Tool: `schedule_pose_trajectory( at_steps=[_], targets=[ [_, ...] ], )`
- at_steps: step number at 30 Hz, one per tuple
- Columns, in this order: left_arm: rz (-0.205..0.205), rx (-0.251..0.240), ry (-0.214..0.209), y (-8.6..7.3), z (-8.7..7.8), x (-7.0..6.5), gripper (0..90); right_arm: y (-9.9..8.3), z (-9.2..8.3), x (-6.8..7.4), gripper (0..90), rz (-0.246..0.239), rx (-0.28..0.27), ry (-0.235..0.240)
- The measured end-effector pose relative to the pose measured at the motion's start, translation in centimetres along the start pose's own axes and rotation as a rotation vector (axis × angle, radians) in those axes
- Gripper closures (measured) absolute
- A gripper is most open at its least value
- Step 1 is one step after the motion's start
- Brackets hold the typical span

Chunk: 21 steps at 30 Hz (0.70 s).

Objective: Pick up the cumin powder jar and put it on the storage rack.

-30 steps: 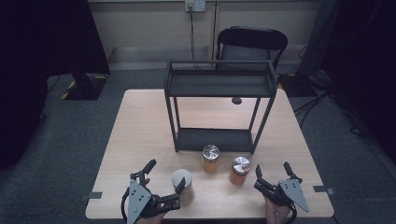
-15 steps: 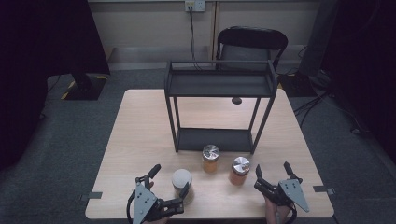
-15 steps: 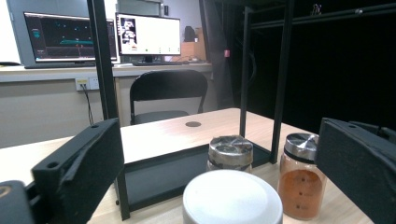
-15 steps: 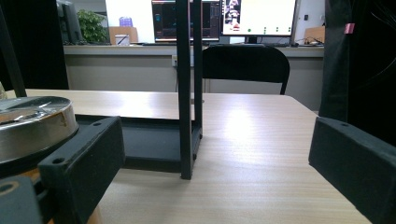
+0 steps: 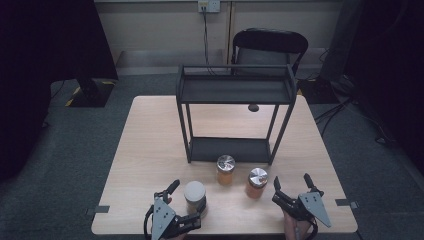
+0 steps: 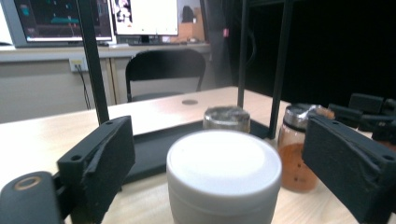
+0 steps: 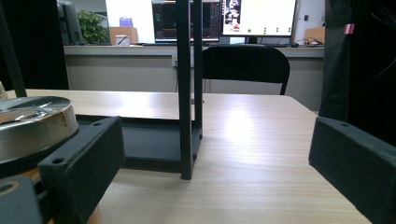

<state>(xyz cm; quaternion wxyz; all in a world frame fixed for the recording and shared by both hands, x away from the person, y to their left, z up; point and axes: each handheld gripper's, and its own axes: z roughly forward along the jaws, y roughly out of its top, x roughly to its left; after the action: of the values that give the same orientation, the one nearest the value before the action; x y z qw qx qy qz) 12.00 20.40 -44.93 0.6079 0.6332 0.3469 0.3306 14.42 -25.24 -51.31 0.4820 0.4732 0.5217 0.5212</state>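
A jar with a white lid (image 5: pixel 194 194) stands near the table's front edge, left of centre. My left gripper (image 5: pixel 187 201) straddles it, and its jaws have just been closing. In the left gripper view the white jar (image 6: pixel 224 172) sits between the two black pads, with a gap still showing on each side. Two jars of orange stuff with silver lids (image 5: pixel 225 169) (image 5: pixel 257 182) stand in front of a black two-level rack (image 5: pixel 235 90). My right gripper (image 5: pixel 291 180) rests open and empty at the front right, just right of the nearer silver-lidded jar (image 7: pixel 32 126).
The rack's lower tray (image 5: pixel 227 149) lies bare behind the jars. A small dark spot (image 5: pixel 253 107) marks the table under the rack's top shelf. A black chair (image 5: pixel 270 45) stands beyond the table's far edge. Bare wood stretches along the table's left side.
The left gripper's jaws have drawn in around the white jar and the gripper has edged slightly toward it. The right gripper and the jars have not moved.
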Motion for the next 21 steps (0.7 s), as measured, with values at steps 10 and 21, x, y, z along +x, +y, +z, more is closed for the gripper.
schedule_pose_trajectory(
  at_steps=[10, 21],
  targets=[
    [-0.006, 0.067, -0.032, -0.2, 0.9, 0.4, 18.4, 0.0, 0.0, 0.0, 2.7, 0.0, -0.001, 0.0],
    [-0.014, 0.098, -0.037, -0.7, 1.2, 0.6, 24.5, 0.0, 0.0, 0.0, 2.7, 0.001, -0.002, 0.001]
  ],
)
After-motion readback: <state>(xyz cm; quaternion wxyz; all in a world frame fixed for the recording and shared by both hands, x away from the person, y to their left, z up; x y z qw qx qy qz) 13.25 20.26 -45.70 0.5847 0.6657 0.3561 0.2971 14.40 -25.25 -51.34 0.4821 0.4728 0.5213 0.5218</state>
